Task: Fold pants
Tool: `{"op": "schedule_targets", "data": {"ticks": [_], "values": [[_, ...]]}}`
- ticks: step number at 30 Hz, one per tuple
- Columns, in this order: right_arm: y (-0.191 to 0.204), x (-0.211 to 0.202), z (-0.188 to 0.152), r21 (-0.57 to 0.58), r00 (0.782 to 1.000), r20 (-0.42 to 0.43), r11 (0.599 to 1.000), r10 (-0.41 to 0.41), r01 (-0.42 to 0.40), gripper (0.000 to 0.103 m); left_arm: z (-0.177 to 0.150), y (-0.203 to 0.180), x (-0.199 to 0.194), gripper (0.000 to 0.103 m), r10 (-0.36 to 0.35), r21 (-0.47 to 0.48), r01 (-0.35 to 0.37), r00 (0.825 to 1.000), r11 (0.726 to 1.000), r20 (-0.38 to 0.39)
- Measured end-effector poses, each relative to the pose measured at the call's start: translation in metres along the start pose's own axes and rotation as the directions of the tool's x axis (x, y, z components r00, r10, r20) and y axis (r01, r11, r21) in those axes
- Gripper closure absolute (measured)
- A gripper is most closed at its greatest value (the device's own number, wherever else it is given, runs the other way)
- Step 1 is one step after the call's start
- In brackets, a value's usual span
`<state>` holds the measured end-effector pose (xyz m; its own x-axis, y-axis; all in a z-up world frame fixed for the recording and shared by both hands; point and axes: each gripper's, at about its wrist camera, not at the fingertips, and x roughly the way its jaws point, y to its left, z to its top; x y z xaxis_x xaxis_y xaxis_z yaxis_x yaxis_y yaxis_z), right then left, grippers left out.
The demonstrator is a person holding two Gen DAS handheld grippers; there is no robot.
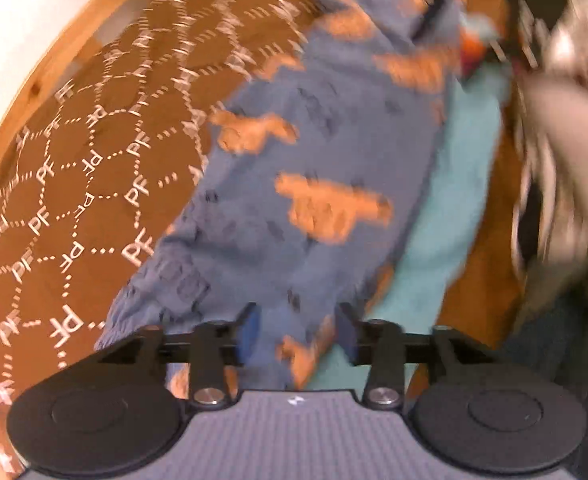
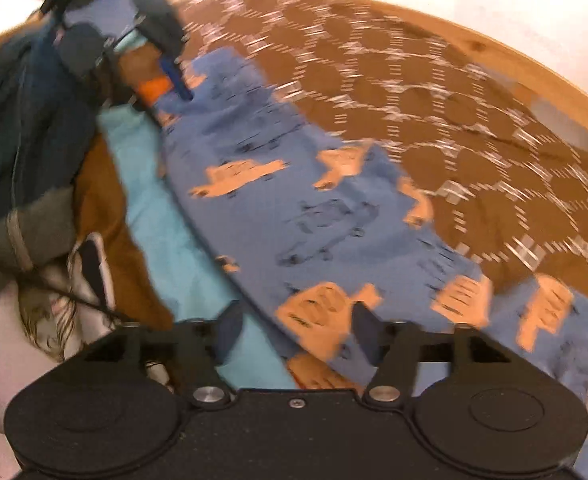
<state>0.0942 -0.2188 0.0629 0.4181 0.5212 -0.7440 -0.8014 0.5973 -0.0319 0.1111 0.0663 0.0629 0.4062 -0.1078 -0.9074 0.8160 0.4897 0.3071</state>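
left wrist view: one pants [image 1: 326,152] (blue), two tools, left tool [image 1: 298,332] and right tool [image 2: 294,332], both released.

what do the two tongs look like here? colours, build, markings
Both tongs are black: two round discs at the base corners, silver pivot screws, and angled linkage arms out to dark blue fingers. The left tongs have a grey ribbed body with a small white mark. The right tongs have a black textured body with one small screw. No cables or sleeves are clearly identifiable.

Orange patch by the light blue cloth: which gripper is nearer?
Left. The left gripper hovers right at the orange patch; the right gripper is at the pants' opposite end.
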Motion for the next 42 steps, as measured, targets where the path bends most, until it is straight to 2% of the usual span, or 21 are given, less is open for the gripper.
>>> {"op": "schedule_targets", "data": {"ticks": [1,3,4,5,9,11,14,17,19,22,25,27,28,30,32,33,36,37,38,40,42], "values": [[-0.007,-0.005,-0.001,0.039,1.000,0.009,0.999,-0.022,0.022,0.033,0.007,0.003,-0.001,0.052,-0.020,-0.035,0.021,0.999,0.999,0.038],[-0.027,-0.017,-0.009,0.151,0.995,0.030,0.985,-0.092,0.086,0.029,0.028,0.006,0.003,0.043,-0.040,-0.096,0.053,0.991,0.994,0.129],[-0.035,-0.021,-0.012,0.211,0.991,0.040,0.970,-0.129,0.118,0.022,0.038,0.006,0.007,0.040,-0.045,-0.124,0.067,0.984,0.990,0.169],[-0.044,-0.027,-0.018,0.283,0.983,0.050,0.946,-0.178,0.157,0.018,0.053,0.003,0.012,0.035,-0.056,-0.158,0.093,0.974,0.983,0.220],[-0.065,-0.051,-0.048,0.540,0.924,0.059,0.791,-0.377,0.288,0.007,0.107,-0.023,0.033,0.023,-0.090,-0.182,0.167,0.925,0.969,0.368],[-0.072,-0.057,-0.060,0.584,0.901,0.043,0.742,-0.432,0.329,0.006,0.136,-0.041,0.042,0.020,-0.108,-0.158,0.185,0.908,0.970,0.405],[-0.087,-0.063,-0.072,0.616,0.878,0.015,0.696,-0.479,0.369,0.006,0.171,-0.068,0.051,0.020,-0.149,-0.097,0.215,0.879,0.972,0.453],[-0.105,-0.075,-0.087,0.654,0.856,0.015,0.653,-0.517,0.383,0.008,0.194,-0.086,0.066,0.020,-0.155,-0.080,0.218,0.867,0.973,0.473],[-0.120,-0.084,-0.098,0.685,0.853,0.018,0.628,-0.521,0.369,0.014,0.201,-0.094,0.073,0.021,-0.153,-0.080,0.216,0.866,0.973,0.477],[-0.139,-0.089,-0.109,0.738,0.860,0.008,0.583,-0.511,0.339,0.023,0.202,-0.106,0.083,0.034,-0.183,-0.049,0.231,0.869,0.972,0.460],[-0.154,-0.089,-0.114,0.788,0.871,0.025,0.546,-0.490,0.285,0.035,0.199,-0.119,0.086,0.050,-0.171,-0.015,0.198,0.882,0.980,0.439],[-0.164,-0.084,-0.114,0.821,0.883,0.036,0.518,-0.469,0.241,0.041,0.199,-0.124,0.088,0.069,-0.156,-0.015,0.180,0.888,0.984,0.433],[-0.168,-0.080,-0.112,0.832,0.887,0.034,0.504,-0.461,0.230,0.045,0.200,-0.125,0.089,0.072,-0.153,-0.018,0.178,0.889,0.984,0.431],[-0.175,-0.074,-0.110,0.854,0.893,0.023,0.473,-0.450,0.216,0.051,0.200,-0.126,0.090,0.087,-0.151,-0.019,0.177,0.889,0.984,0.433],[-0.183,-0.068,-0.109,0.877,0.899,0.013,0.436,-0.438,0.200,0.058,0.199,-0.127,0.087,0.094,-0.147,-0.023,0.175,0.884,0.984,0.444],[-0.188,-0.066,-0.110,0.891,0.900,0.014,0.414,-0.435,0.186,0.066,0.199,-0.127,0.085,0.099,-0.148,-0.025,0.178,0.881,0.984,0.449],[-0.196,-0.064,-0.111,0.921,0.897,0.018,0.357,-0.441,0.157,0.103,0.199,-0.126,0.081,0.102,-0.135,-0.035,0.170,0.878,0.985,0.460],[-0.195,-0.068,-0.108,0.920,0.884,0.028,0.359,-0.466,0.160,0.103,0.199,-0.126,0.080,0.102,-0.133,-0.037,0.170,0.877,0.985,0.462],[-0.191,-0.073,-0.106,0.912,0.872,0.051,0.378,-0.487,0.159,0.103,0.198,-0.124,0.078,0.102,-0.131,-0.039,0.169,0.874,0.985,0.469],[-0.175,-0.087,-0.093,0.875,0.840,0.090,0.445,-0.535,0.189,0.103,0.197,-0.121,0.072,0.102,-0.151,-0.025,0.186,0.865,0.982,0.478],[-0.157,-0.101,-0.084,0.847,0.816,0.089,0.474,-0.571,0.240,0.103,0.196,-0.118,0.065,0.102,-0.197,0.012,0.219,0.855,0.976,0.480]]}}
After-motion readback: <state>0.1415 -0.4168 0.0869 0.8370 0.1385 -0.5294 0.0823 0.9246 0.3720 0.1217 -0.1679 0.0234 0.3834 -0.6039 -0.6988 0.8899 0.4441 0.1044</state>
